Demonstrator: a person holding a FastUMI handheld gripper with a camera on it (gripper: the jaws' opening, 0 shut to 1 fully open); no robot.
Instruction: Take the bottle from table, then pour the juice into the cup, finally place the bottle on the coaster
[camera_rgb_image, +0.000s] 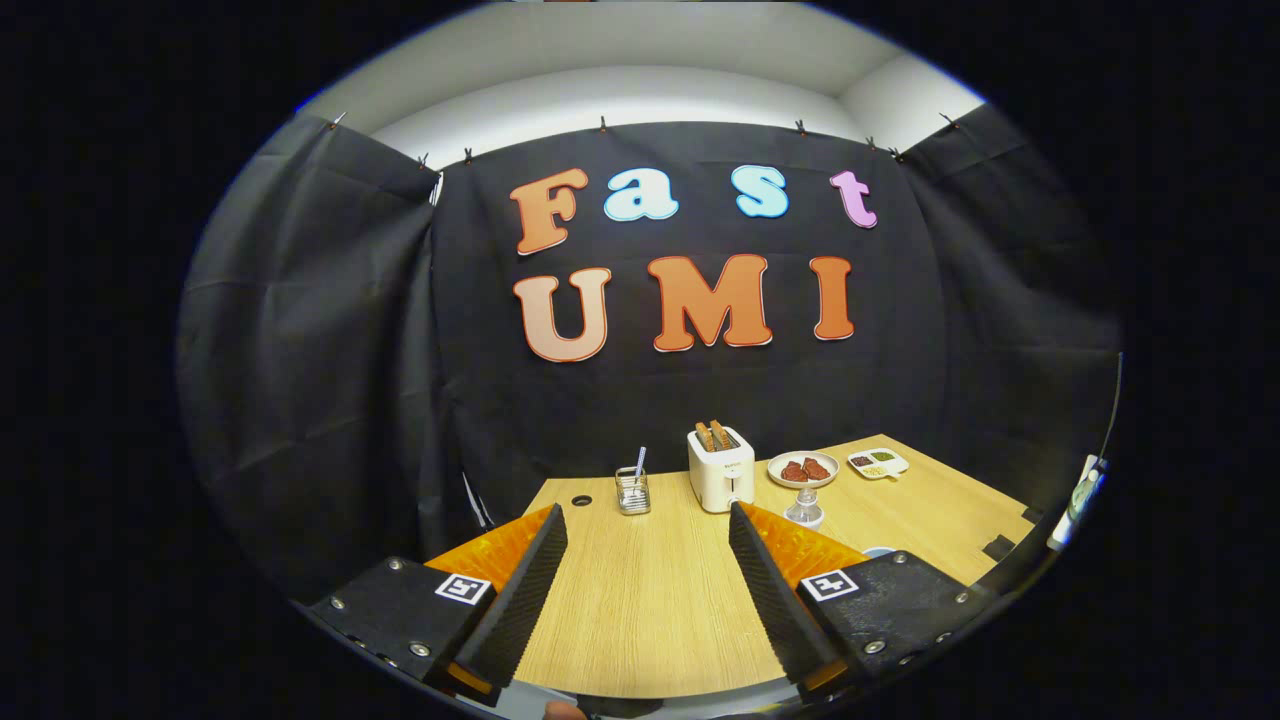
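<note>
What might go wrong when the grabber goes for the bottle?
The gripper is open over bare table, and the small clear bottle stands beyond its right finger, partly hidden. A straight push might miss it or tip it. The plate of food and the toaster stand close behind, so a long reach may bump them.

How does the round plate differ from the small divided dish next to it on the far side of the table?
The round plate is circular, beige-rimmed and holds two reddish-brown pieces; the divided dish is white, roughly squarish, with small portions in separate compartments. The plate looks larger and sits nearer the toaster; the dish lies further along beside it. Both rest flat on the wooden table, far beyond the open gripper, whose fingers grip nothing.
</note>
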